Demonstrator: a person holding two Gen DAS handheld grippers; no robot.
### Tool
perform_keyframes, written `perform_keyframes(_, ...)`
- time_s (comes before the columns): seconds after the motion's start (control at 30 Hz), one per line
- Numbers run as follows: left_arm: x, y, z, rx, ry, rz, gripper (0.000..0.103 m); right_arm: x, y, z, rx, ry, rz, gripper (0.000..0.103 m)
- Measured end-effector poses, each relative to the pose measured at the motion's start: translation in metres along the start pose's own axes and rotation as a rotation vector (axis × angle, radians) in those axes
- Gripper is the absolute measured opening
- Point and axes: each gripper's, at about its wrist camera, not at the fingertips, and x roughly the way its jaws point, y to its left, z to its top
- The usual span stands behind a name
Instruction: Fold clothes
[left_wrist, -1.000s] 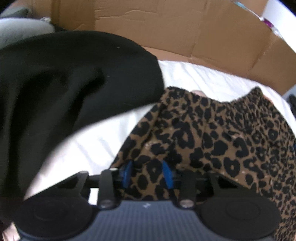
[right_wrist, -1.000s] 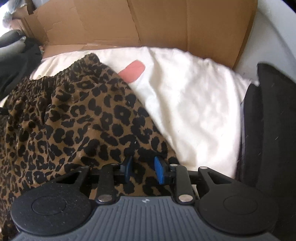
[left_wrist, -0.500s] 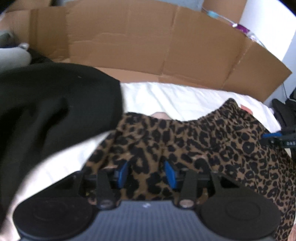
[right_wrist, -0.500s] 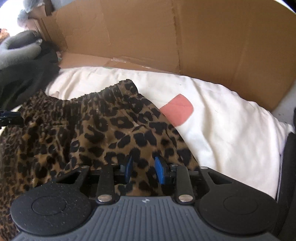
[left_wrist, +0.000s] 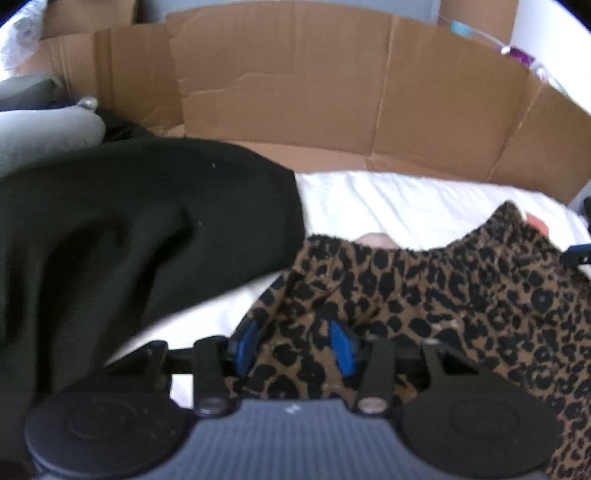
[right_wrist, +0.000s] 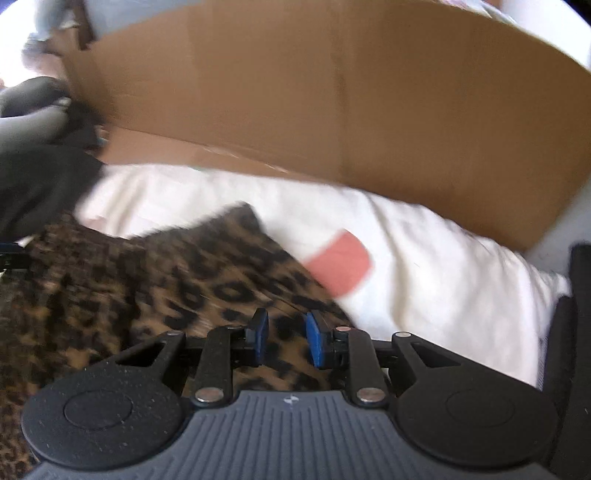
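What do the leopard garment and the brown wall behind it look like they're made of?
Leopard garment: soft woven fabric, matte, probably light; it drapes, with a gathered edge. Wall: corrugated cardboard, dull brown, with creases and fold lines.

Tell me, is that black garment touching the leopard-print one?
Touching. In the left wrist view the black garment lies with its edge over the top corner of the leopard-print garment, with no white sheet between them.

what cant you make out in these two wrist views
- Left wrist: the leopard-print garment runs off the right and bottom edges.
- Left wrist: the black garment is cut by the left edge.
- Right wrist: motion blur smears the pink patch on the white sheet.
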Motion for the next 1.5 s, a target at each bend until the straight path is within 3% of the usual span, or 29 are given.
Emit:
perform_keyframes(0.23,0.008,-0.040,0.012,-0.006,-0.022,-0.187,0.042,0.023,0.042,0.014,-0.075,-0.014,0.102,0.031)
perform_keyframes(0.3,0.018,-0.053,0.010,0.022,-0.009,-0.196,0.040,0.032,0.052,0.016,-0.110,-0.014,0.102,0.031)
perform_keyframes(0.4,0.044,-0.063,0.010,0.059,0.058,-0.111,0.036,0.047,0.057,0.020,-0.134,-0.008,0.088,0.032)
perform_keyframes(0.5,0.059,-0.068,0.011,0.079,0.068,-0.095,0.037,0.060,0.044,0.024,-0.066,0.011,0.106,0.034)
perform_keyframes(0.67,0.061,-0.073,0.011,0.066,0.061,-0.056,0.038,0.064,0.026,0.029,-0.011,0.006,0.054,0.032)
perform_keyframes(0.8,0.041,-0.069,0.012,0.020,0.069,-0.059,0.036,0.055,0.031,0.029,-0.032,0.005,0.042,0.033)
perform_keyframes(0.93,0.015,-0.063,0.019,-0.027,0.027,-0.111,0.035,0.027,0.040,0.029,-0.027,-0.054,0.072,0.033)
perform_keyframes(1.03,0.009,-0.074,0.026,-0.011,-0.014,-0.187,0.035,0.017,0.055,0.026,-0.040,-0.068,0.145,0.034)
perform_keyframes(1.17,0.021,-0.099,0.029,0.046,-0.001,-0.247,0.035,0.023,0.089,0.017,-0.171,-0.036,0.185,0.034)
perform_keyframes(1.3,0.037,-0.104,0.024,0.052,0.031,-0.222,0.031,0.039,0.101,0.007,-0.203,0.002,0.178,0.034)
perform_keyframes(1.4,0.050,-0.103,0.021,0.058,0.046,-0.167,0.015,0.053,0.106,0.005,-0.219,0.032,0.143,0.034)
perform_keyframes(1.5,0.056,-0.106,0.022,0.043,0.040,-0.140,0.015,0.061,0.107,0.008,-0.191,0.048,0.122,0.034)
